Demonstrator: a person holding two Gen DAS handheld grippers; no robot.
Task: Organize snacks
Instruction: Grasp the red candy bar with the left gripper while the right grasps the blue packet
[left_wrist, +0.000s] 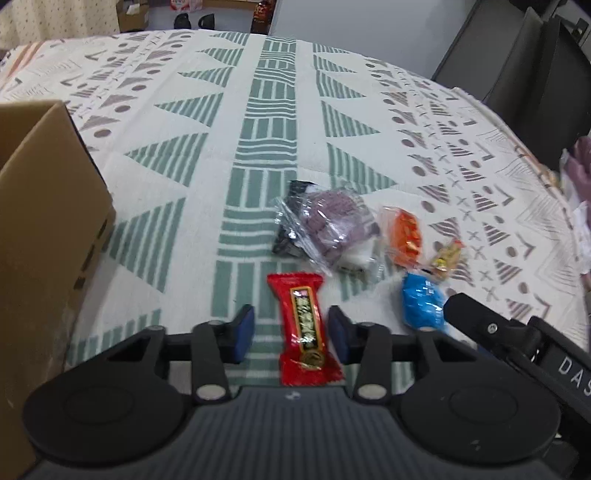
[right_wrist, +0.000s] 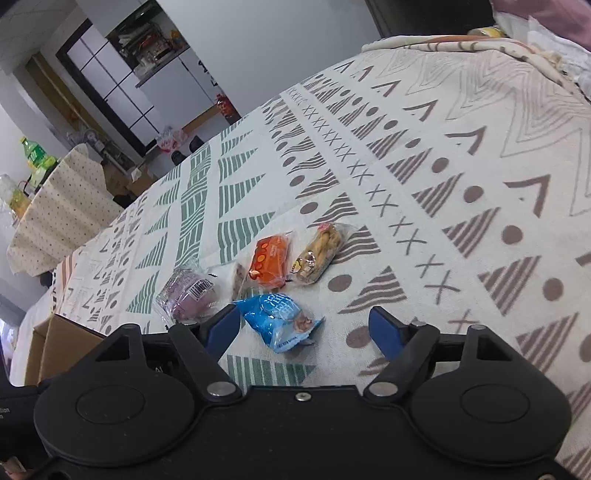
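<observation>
A red candy packet (left_wrist: 304, 325) lies on the patterned tablecloth (left_wrist: 266, 110), between the blue pads (left_wrist: 243, 328) of my left gripper (left_wrist: 291, 330). The right-hand pad is at the packet's edge and a gap shows on the left side, so the gripper is open. My right gripper (right_wrist: 304, 328) hangs low over a blue packet (right_wrist: 277, 317), open, with its left pad beside the packet and the other well clear. Behind lie an orange packet (right_wrist: 267, 264), a tan biscuit packet (right_wrist: 317, 254) and a purple snack in clear wrap (right_wrist: 188, 295).
A cardboard box (left_wrist: 48, 240) stands at the left of the table, close to my left gripper. A black packet (left_wrist: 291, 221) lies under the purple snack. A finger of the right gripper (left_wrist: 480, 325) reaches in beside the blue packet (left_wrist: 421, 302). Dark chairs (left_wrist: 535, 74) stand beyond the far right edge.
</observation>
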